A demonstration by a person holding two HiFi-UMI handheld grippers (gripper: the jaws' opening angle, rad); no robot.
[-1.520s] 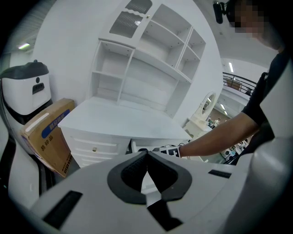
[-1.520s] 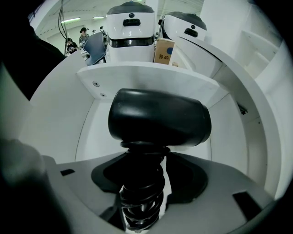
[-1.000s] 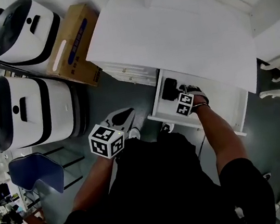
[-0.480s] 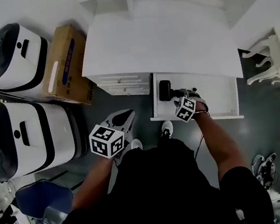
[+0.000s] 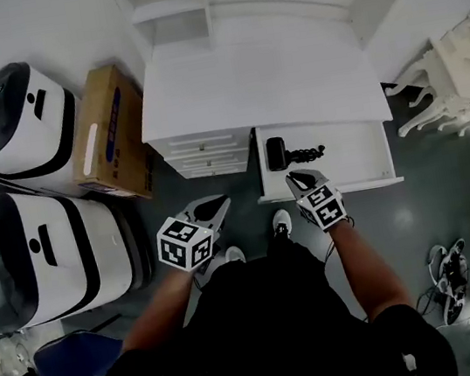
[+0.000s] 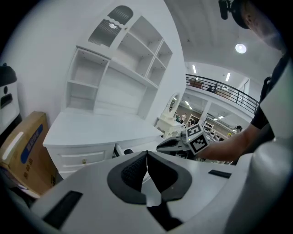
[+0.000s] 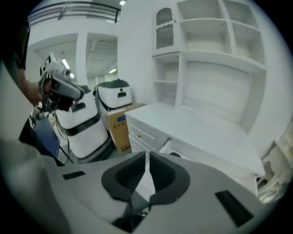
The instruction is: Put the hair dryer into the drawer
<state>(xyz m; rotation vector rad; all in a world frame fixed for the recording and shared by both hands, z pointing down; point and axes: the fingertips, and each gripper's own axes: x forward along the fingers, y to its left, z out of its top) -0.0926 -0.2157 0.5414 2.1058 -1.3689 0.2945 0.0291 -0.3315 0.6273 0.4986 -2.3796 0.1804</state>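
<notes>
Head view shows the dryer [image 5: 276, 153] lying left in the open drawer [image 5: 359, 159], so your right gripper [image 5: 294, 180], jaws just closed on nothing, hangs clear (left gripper [image 5: 218, 203] is also pressed together, empty).

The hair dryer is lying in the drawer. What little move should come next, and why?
Probably push the drawer shut with the right gripper. The hair dryer lies inside the drawer, which stands pulled open, and that gripper hovers right at its front edge. Its jaws have just been closing with nothing between them.
</notes>
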